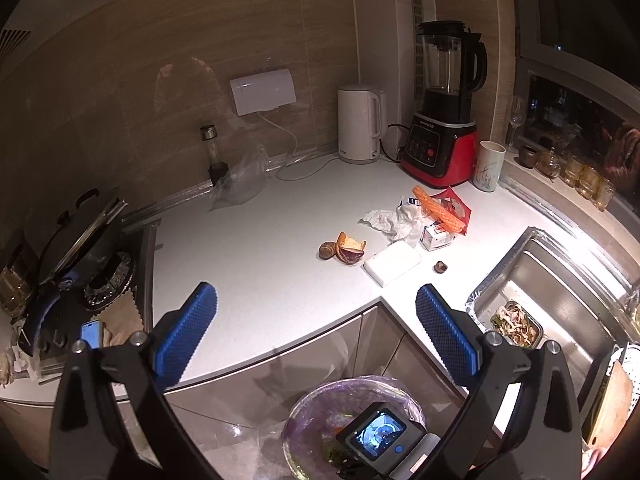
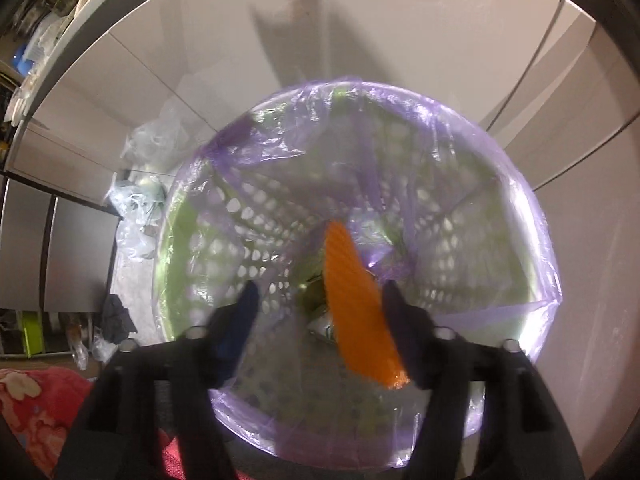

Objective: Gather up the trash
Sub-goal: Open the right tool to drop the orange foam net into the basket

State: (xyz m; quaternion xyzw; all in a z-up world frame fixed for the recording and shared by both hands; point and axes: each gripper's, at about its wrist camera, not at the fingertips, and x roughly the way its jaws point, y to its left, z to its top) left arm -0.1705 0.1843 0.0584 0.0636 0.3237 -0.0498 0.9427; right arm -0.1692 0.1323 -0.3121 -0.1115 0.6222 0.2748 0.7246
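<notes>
Both tongs have their blue-padded fingers spread apart. Left tongs [image 1: 316, 336] hover empty above the edge of a white kitchen counter [image 1: 256, 264], where trash lies in a loose group: a crumpled white tissue [image 1: 390, 220], an orange ridged wrapper [image 1: 440, 210] resting on a red packet [image 1: 456, 208], a small white carton [image 1: 435, 237], a flat white box [image 1: 393, 262], and brown fruit peels [image 1: 344, 249]. Right tongs [image 2: 318, 320] point straight down into a green perforated bin [image 2: 240, 224] lined with a purple bag [image 2: 460, 128]. An orange ridged piece [image 2: 356, 304] sits against the inner face of the right-hand finger, over the bin's opening; the picture is blurred, so whether it is falling cannot be told.
</notes>
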